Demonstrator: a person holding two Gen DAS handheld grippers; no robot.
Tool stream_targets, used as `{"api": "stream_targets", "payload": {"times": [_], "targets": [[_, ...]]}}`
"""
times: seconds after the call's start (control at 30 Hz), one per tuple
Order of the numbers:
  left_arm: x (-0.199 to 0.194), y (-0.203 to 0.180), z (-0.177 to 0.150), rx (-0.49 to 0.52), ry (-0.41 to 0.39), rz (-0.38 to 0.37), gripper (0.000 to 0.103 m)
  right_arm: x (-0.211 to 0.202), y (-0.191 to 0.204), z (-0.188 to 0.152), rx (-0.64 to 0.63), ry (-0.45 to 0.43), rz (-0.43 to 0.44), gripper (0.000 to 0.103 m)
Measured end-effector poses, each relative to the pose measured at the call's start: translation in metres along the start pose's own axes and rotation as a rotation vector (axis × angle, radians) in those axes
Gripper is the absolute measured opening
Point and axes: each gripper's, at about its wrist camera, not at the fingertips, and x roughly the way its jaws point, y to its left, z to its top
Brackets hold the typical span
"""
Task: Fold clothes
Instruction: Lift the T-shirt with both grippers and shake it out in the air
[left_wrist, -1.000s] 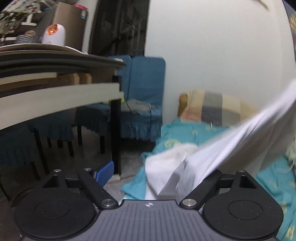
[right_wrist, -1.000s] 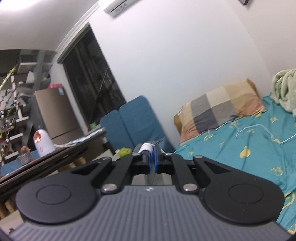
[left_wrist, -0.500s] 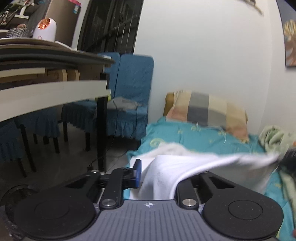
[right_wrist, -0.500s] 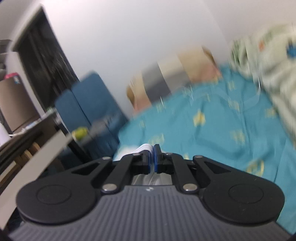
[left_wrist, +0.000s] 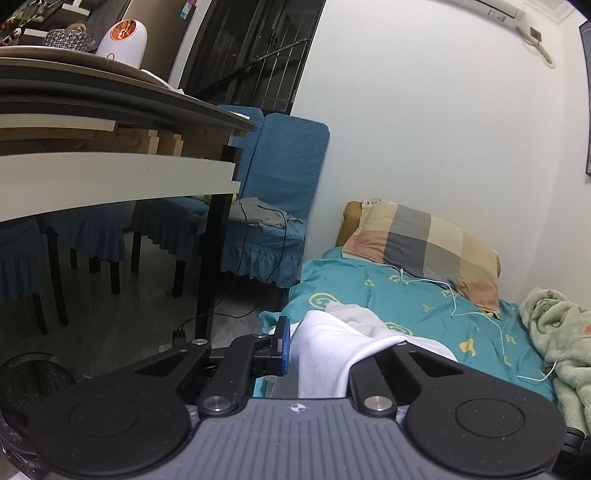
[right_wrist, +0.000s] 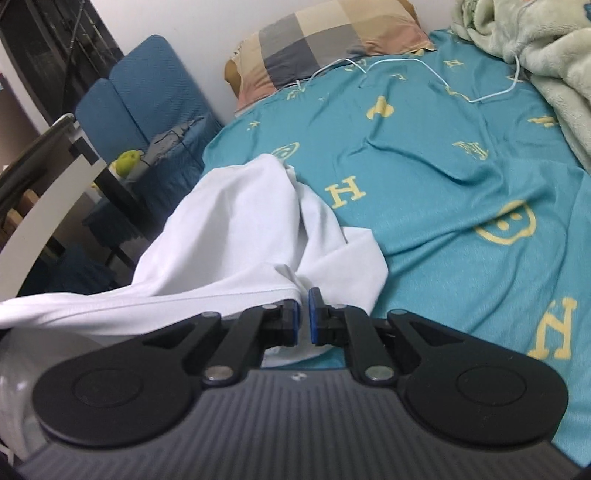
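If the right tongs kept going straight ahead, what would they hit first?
Probably the white garment, bunched directly ahead of the right tongs; beyond it lies the teal bedsheet. Depth is uncertain.

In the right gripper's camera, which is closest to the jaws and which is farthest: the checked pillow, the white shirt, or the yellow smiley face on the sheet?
1. White shirt: right at the right gripper, draped to its left.
2. Yellow smiley face: farther out on the teal sheet, to the right.
3. Checked pillow: farthest, at the head of the bed by the wall.
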Motion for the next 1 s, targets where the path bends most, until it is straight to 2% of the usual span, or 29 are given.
{"api": "stream_targets", "payload": {"times": [0.1, 0.2, 0.33, 0.5, 0.73, 0.83, 1.0], "targets": [[-0.001, 0.0, 0.002, -0.005, -0.009, -0.014, 0.011, -0.012, 0.002, 0.006, 0.002, -0.058, -0.007, 0.006], [-0.009, 0.001, 0.007, -0.01, -0.03, -0.034, 0.01, -0.035, 0.003, 0.02, 0.041, -0.156, 0.027, 0.005], [-0.037, -0.005, 0.026, 0.0, -0.124, -0.075, 0.007, -0.093, 0.016, 0.039, 0.006, -0.367, 0.1, 0.005], [-0.093, -0.018, 0.078, -0.014, -0.262, -0.163, 0.006, -0.186, 0.042, 0.065, -0.066, -0.545, 0.155, 0.004], [-0.196, -0.046, 0.189, 0.029, -0.453, -0.307, 0.006, -0.328, 0.077, 0.108, -0.14, -0.76, 0.206, 0.004], [-0.247, -0.057, 0.231, 0.066, -0.517, -0.361, 0.006, -0.389, 0.091, 0.12, -0.175, -0.849, 0.214, 0.004], [-0.329, -0.073, 0.281, 0.11, -0.599, -0.439, 0.006, -0.485, 0.11, 0.128, -0.23, -0.989, 0.225, 0.004]]}}
